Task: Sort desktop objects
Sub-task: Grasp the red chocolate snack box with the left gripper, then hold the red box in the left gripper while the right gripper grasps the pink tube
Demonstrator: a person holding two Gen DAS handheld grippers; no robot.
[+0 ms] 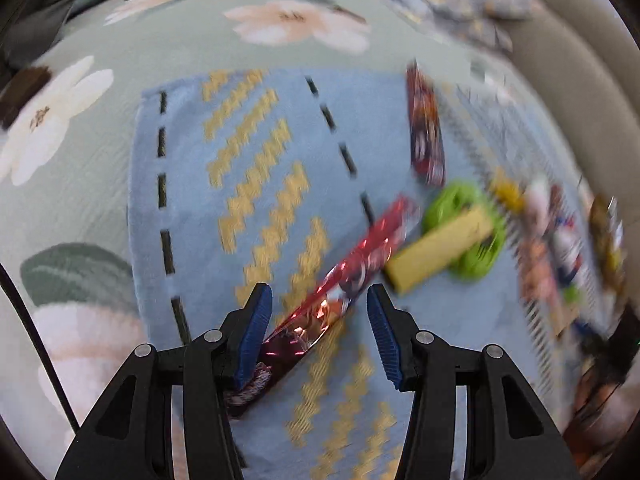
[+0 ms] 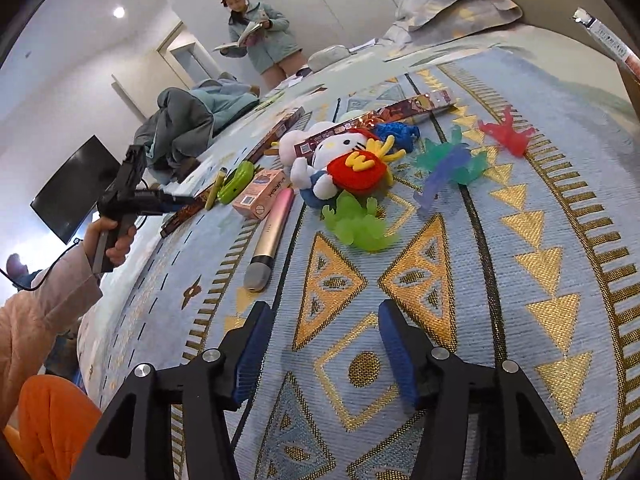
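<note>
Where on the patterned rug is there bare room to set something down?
Bare rug lies just ahead of the right gripper, bordered by the microphone and the green toy. Beyond them it is crowded around the plush cat. In the left view, the zigzag strip beside the red wrapper is free.

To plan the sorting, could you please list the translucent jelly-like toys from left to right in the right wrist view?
Green toy → teal toy → red toy.
</note>
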